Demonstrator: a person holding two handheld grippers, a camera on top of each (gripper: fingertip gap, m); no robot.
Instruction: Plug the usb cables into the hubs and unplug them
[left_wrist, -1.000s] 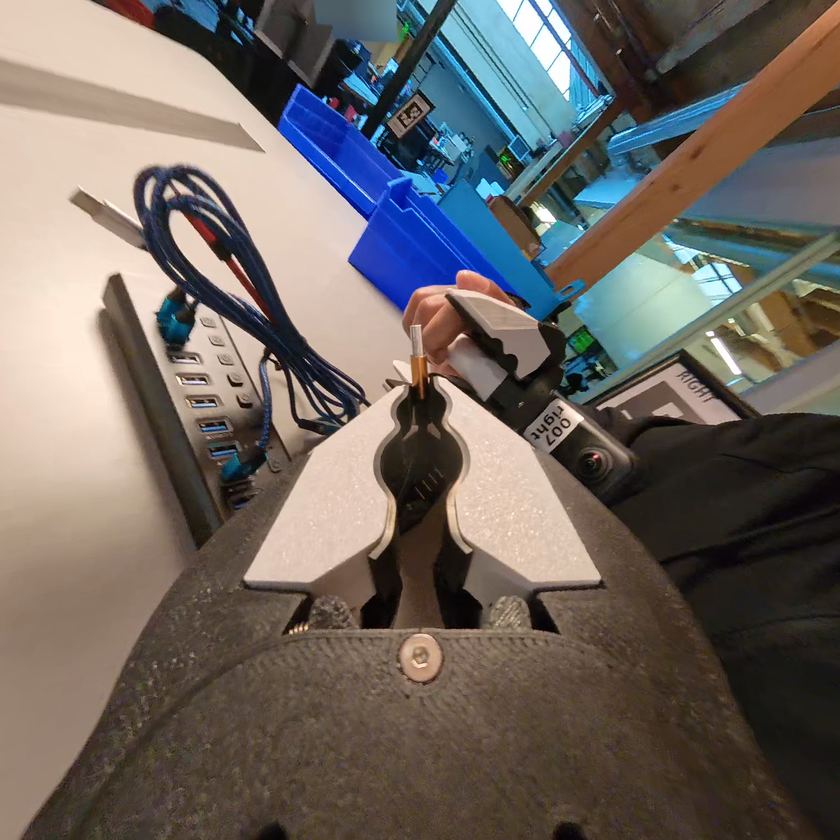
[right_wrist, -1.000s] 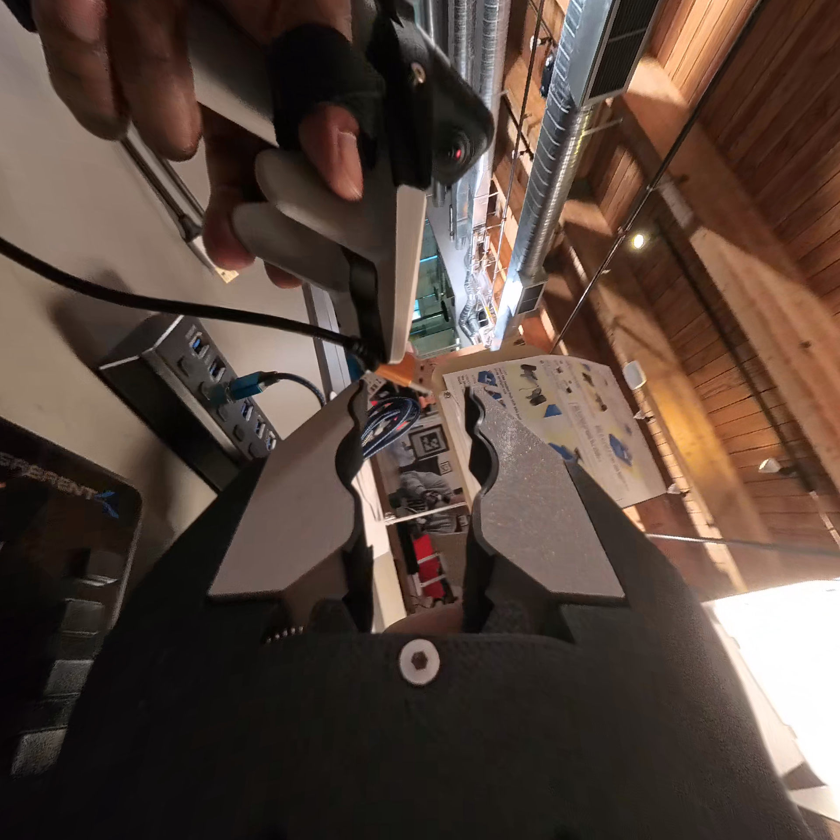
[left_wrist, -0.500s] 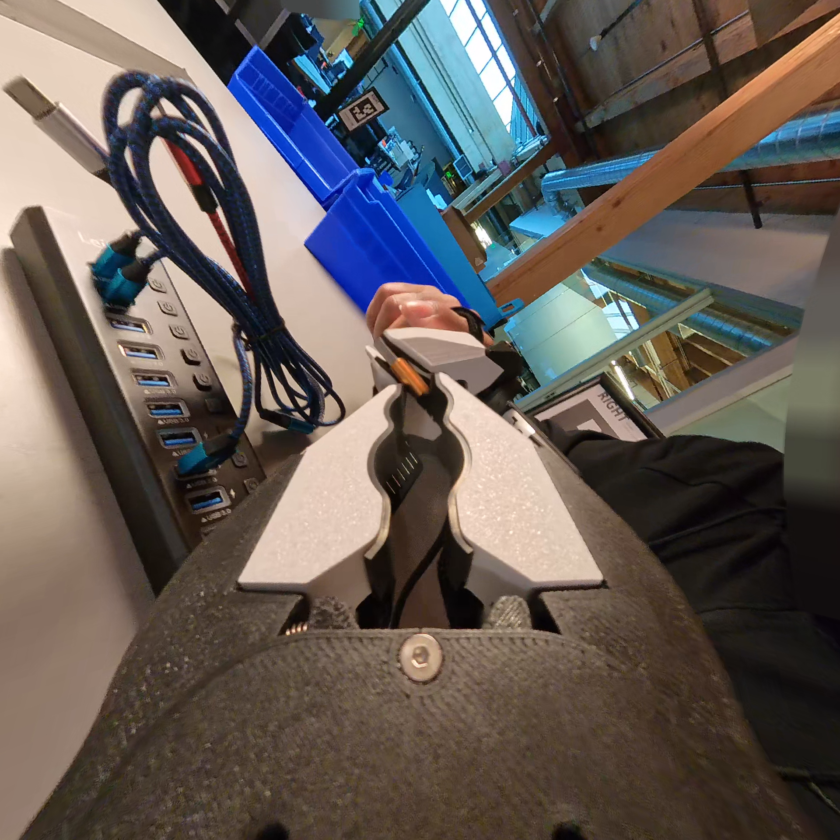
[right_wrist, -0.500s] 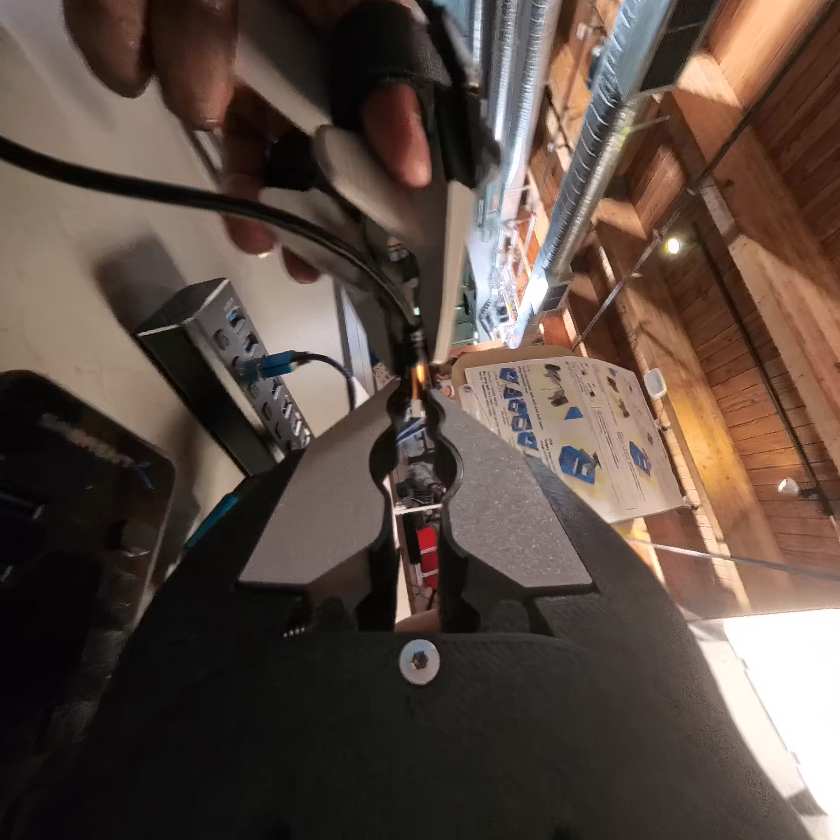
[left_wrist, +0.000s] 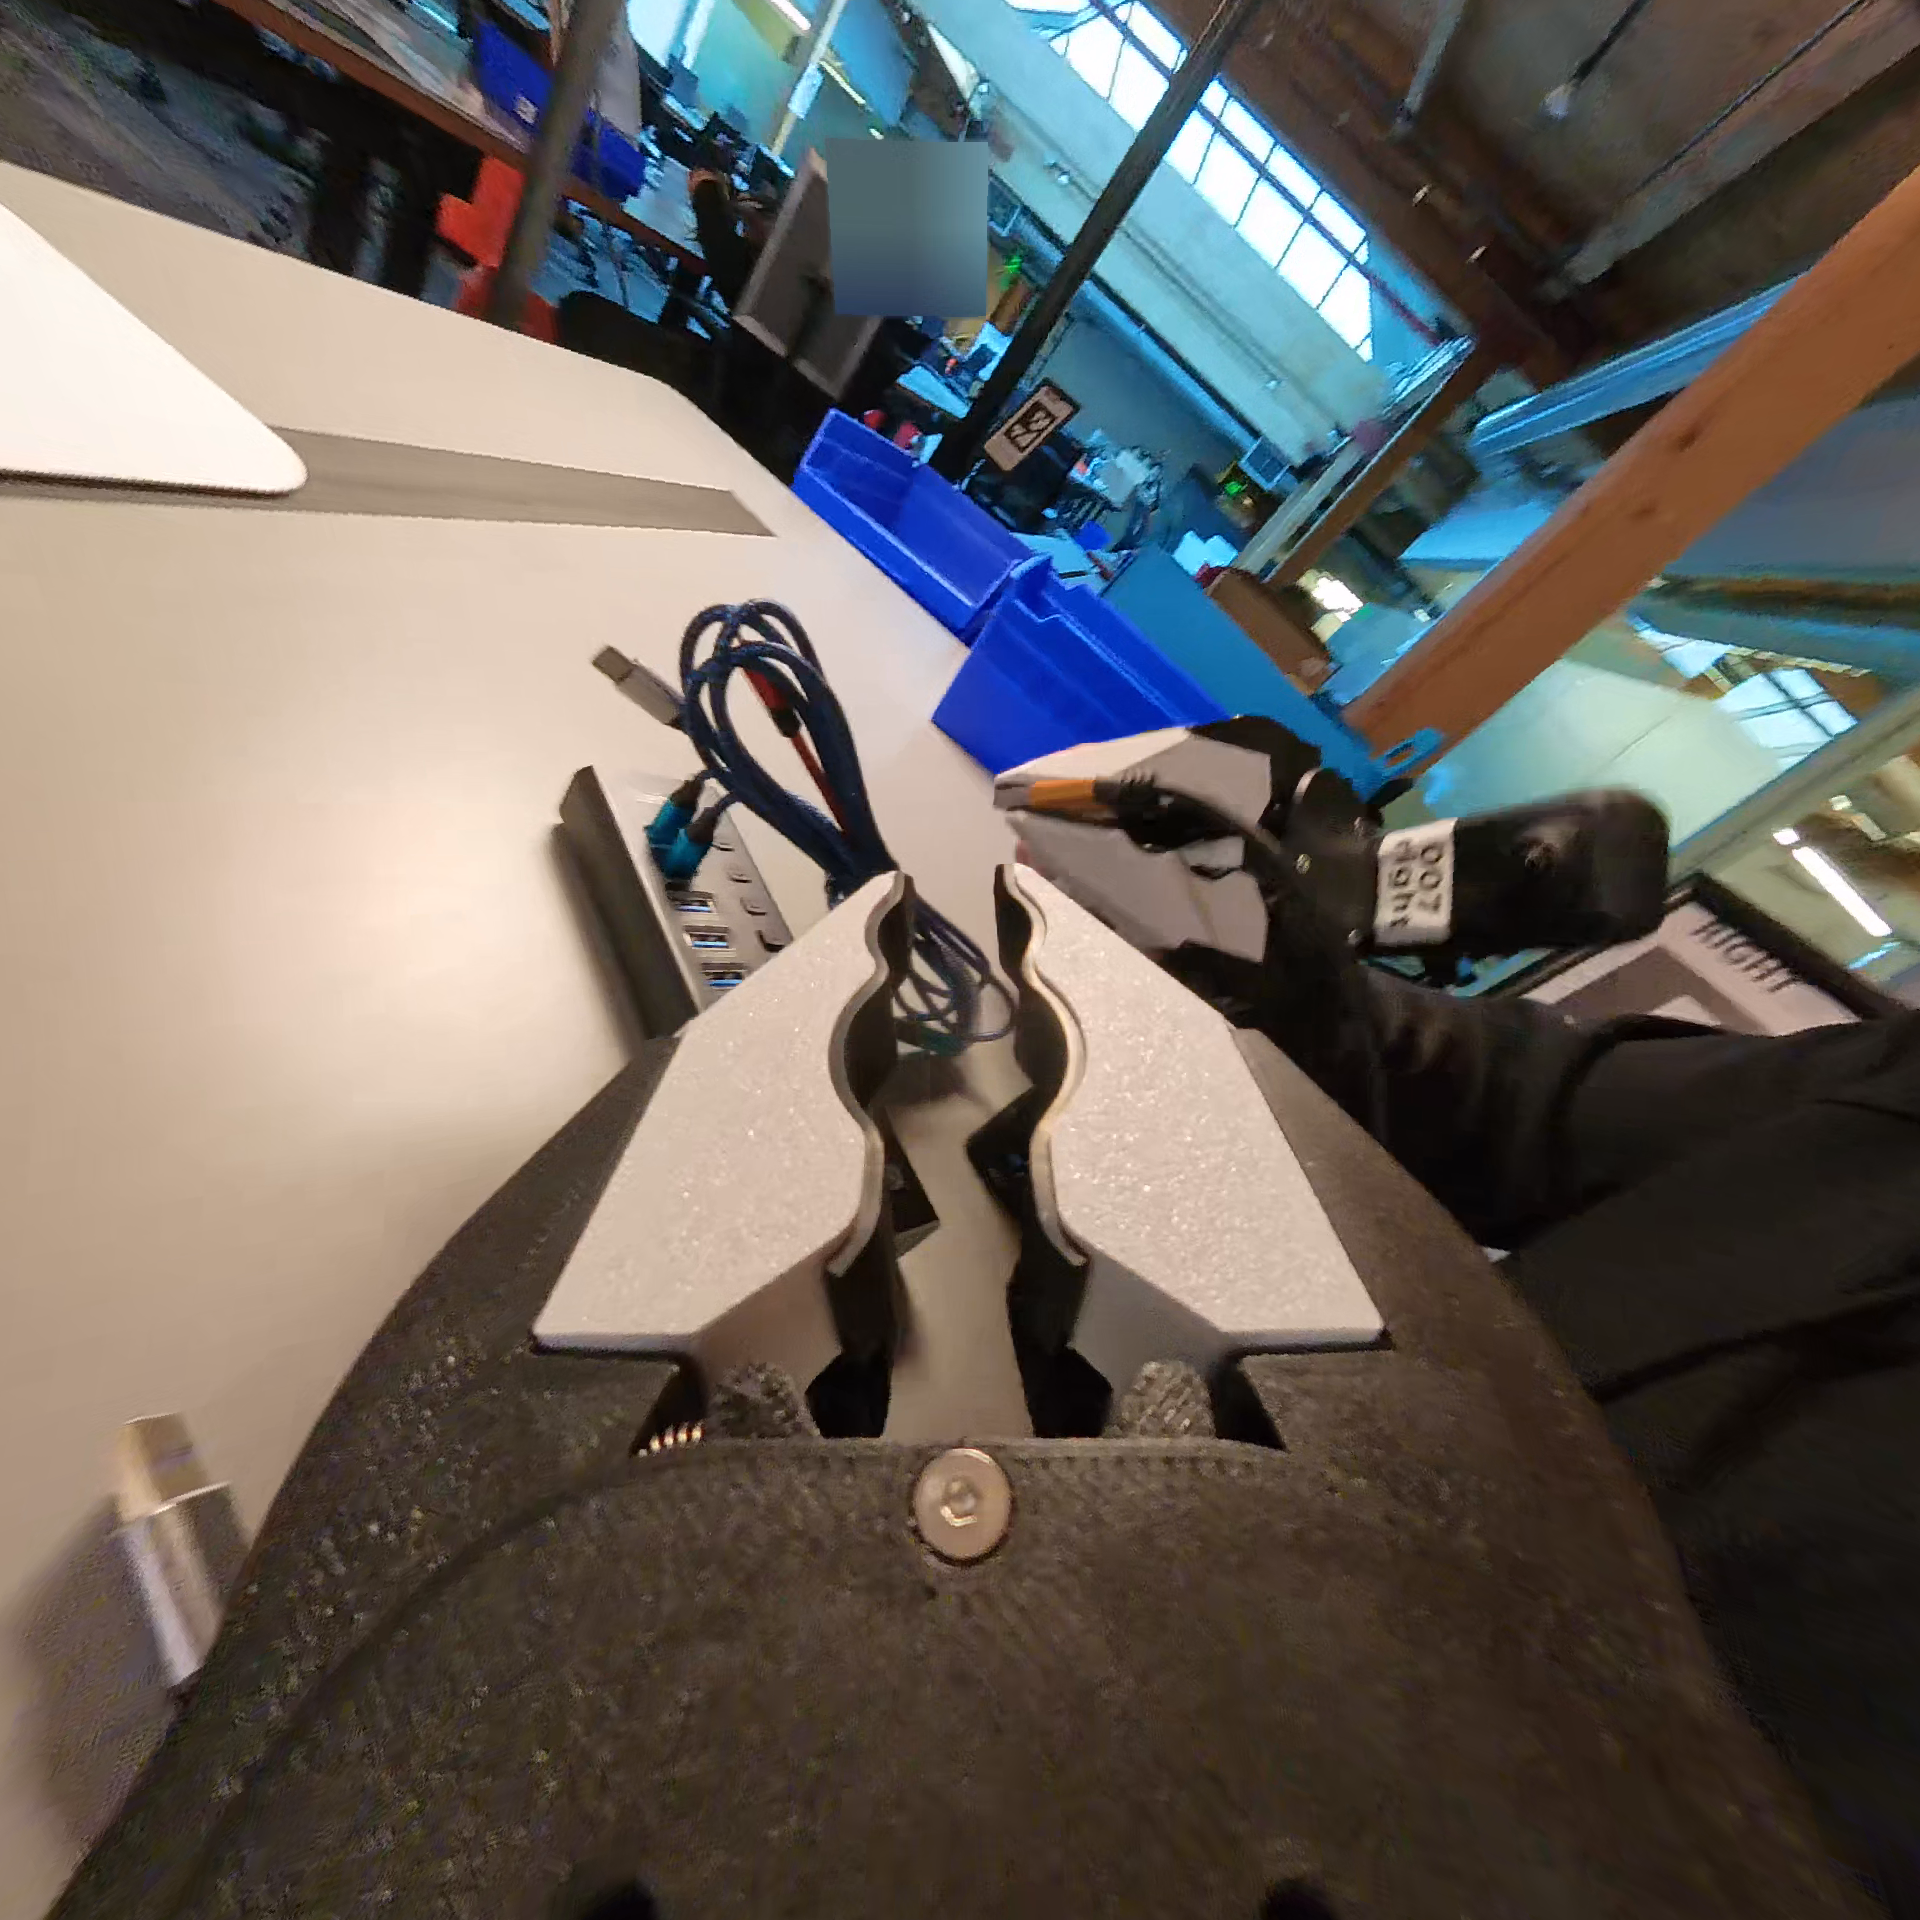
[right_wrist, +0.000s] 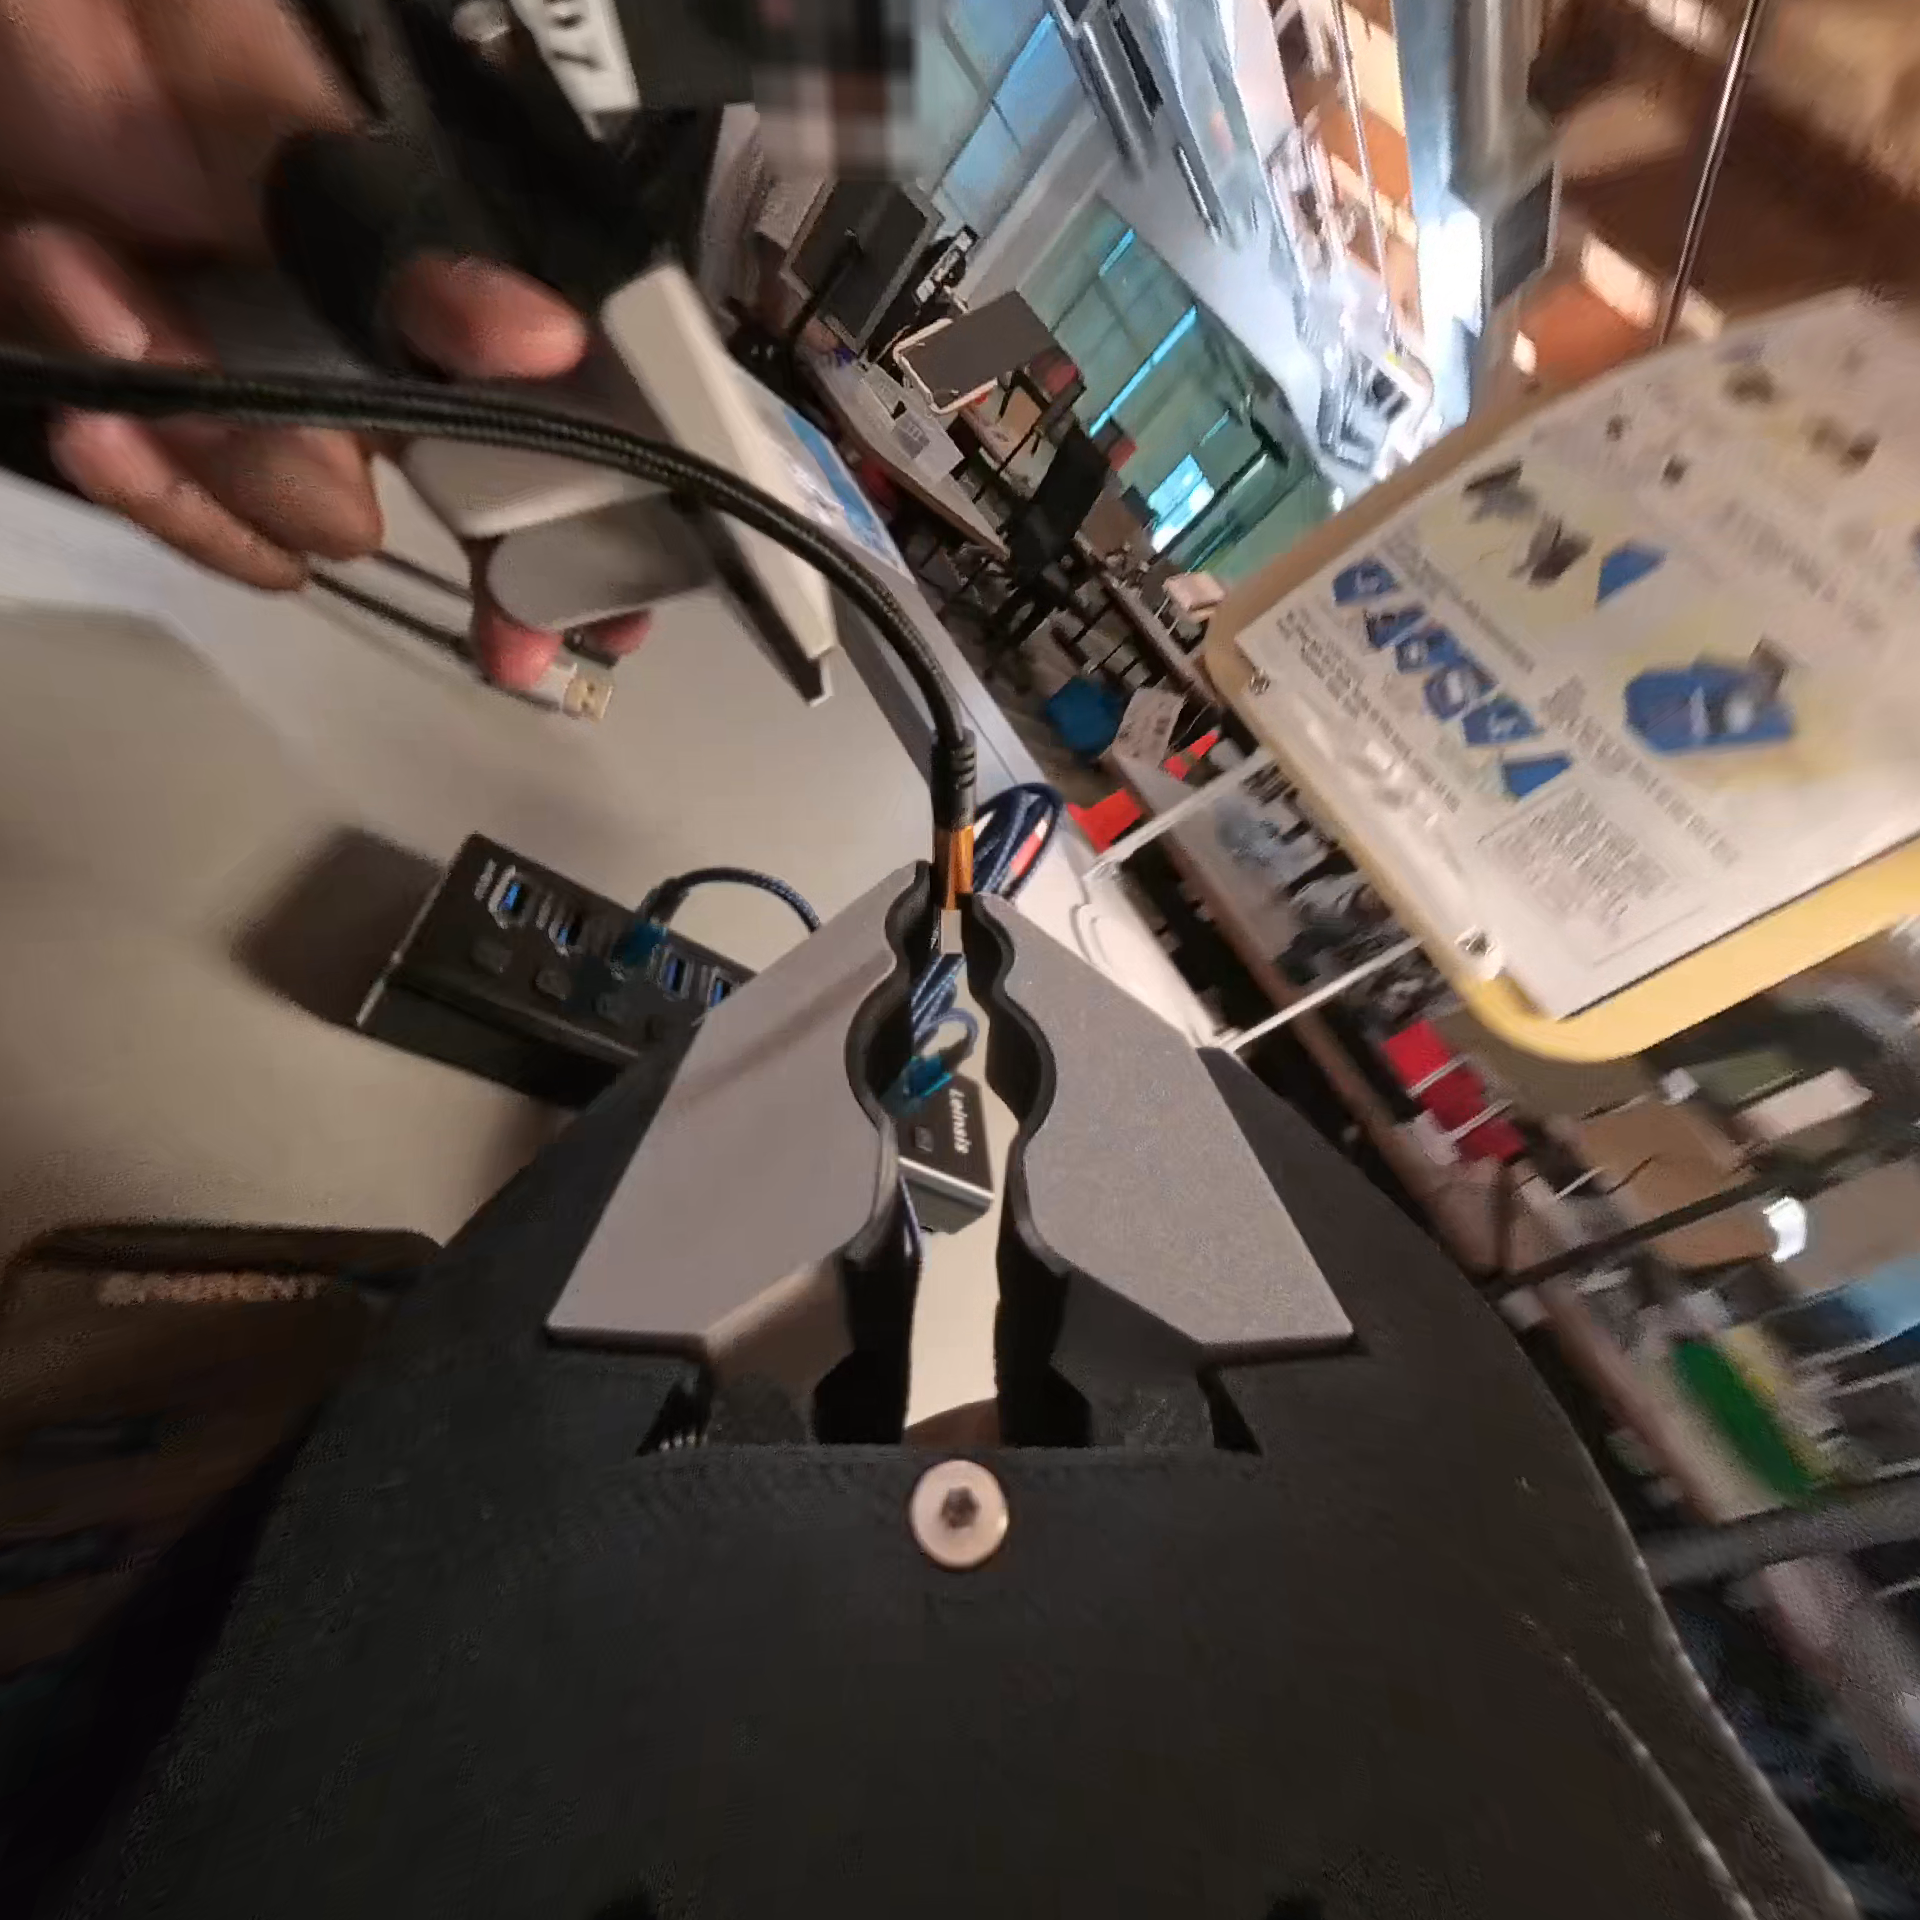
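My right gripper (right_wrist: 945, 906) is shut on the orange-collared plug (right_wrist: 951, 868) of a black braided cable (right_wrist: 623, 447), held above the table. It also shows in the left wrist view (left_wrist: 1013, 808), to the right, with the plug (left_wrist: 1060, 795) in its tips. My left gripper (left_wrist: 951, 883) is open and empty, a little above the table. The dark USB hub (left_wrist: 675, 914) lies ahead of it, with blue cable plugs (left_wrist: 675, 836) in its far ports. The hub (right_wrist: 540, 945) shows below the right gripper with a blue plug (right_wrist: 634, 945) in it.
A coil of blue and red braided cable (left_wrist: 769, 717) with a loose silver plug (left_wrist: 634, 681) lies beyond the hub. Blue bins (left_wrist: 1039, 665) stand at the table's far right. A silver connector (left_wrist: 161, 1507) lies near left. A black box (right_wrist: 156, 1371) sits by the hub.
My left gripper has let go of the orange-collared plug and opened, drawing back. My right gripper has closed on the plug and now carries it with its cable.
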